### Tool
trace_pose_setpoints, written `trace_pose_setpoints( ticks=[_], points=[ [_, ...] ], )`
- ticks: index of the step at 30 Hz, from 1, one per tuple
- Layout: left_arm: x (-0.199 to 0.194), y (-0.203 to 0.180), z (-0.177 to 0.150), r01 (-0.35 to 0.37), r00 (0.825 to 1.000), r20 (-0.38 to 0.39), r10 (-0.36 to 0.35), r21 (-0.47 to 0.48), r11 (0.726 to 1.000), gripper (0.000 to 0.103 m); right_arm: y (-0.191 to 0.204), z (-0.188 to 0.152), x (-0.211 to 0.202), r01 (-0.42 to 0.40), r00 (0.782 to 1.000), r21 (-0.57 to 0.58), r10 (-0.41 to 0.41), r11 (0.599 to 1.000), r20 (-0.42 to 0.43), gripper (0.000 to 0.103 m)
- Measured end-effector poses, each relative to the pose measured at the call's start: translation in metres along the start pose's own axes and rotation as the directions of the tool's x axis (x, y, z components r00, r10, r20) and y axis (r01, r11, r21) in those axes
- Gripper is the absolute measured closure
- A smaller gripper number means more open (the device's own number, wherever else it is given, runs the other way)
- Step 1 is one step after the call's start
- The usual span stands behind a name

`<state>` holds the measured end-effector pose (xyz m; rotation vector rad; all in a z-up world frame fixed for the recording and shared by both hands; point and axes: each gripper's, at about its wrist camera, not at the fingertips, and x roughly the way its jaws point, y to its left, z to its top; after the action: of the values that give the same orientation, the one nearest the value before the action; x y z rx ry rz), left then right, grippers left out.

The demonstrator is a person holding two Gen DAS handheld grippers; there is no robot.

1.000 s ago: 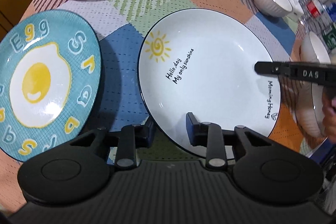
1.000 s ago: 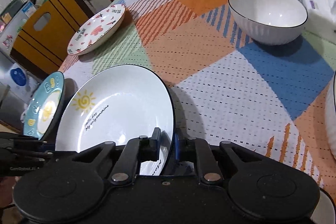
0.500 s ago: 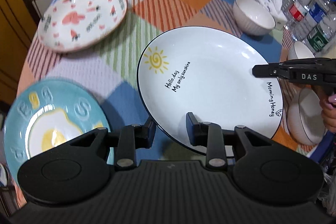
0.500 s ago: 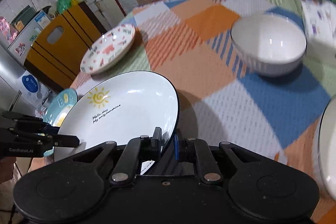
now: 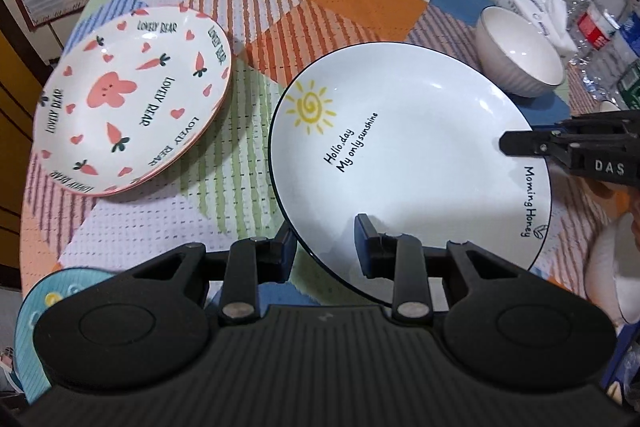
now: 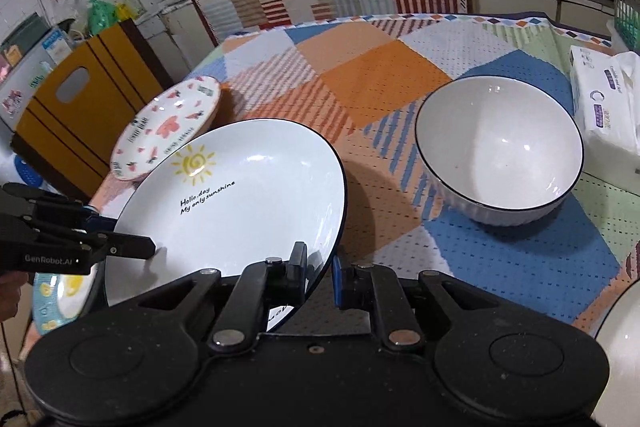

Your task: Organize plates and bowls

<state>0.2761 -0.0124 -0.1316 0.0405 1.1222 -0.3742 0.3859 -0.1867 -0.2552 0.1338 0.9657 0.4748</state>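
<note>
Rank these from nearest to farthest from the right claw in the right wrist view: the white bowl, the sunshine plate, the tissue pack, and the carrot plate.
1. Sunshine plate: its rim sits between the right claw's fingers.
2. White bowl: ahead, to the right.
3. Carrot plate: ahead on the left, beyond the sunshine plate.
4. Tissue pack: far right edge, behind the bowl.
The bowl and carrot plate are close to call.

Matte black plastic is seen on both grippers: left gripper (image 5: 326,245), lettered "GenRobot.AI", and right gripper (image 6: 320,273), lettered "DAS". Silver pivot screws are fitted at 6 o'clock.
</note>
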Motion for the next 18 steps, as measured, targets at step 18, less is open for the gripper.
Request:
trace_pose_setpoints(
  ticks=[18],
  points=[
    [0.024, 0.003, 0.004, 0.001, 0.999, -0.053, -0.001, -0.015, 1.000, 0.074, 0.020, 0.003, 0.028, 0.203, 0.974, -0.044, -0.206, 0.978, -0.090, 0.077]
  ],
)
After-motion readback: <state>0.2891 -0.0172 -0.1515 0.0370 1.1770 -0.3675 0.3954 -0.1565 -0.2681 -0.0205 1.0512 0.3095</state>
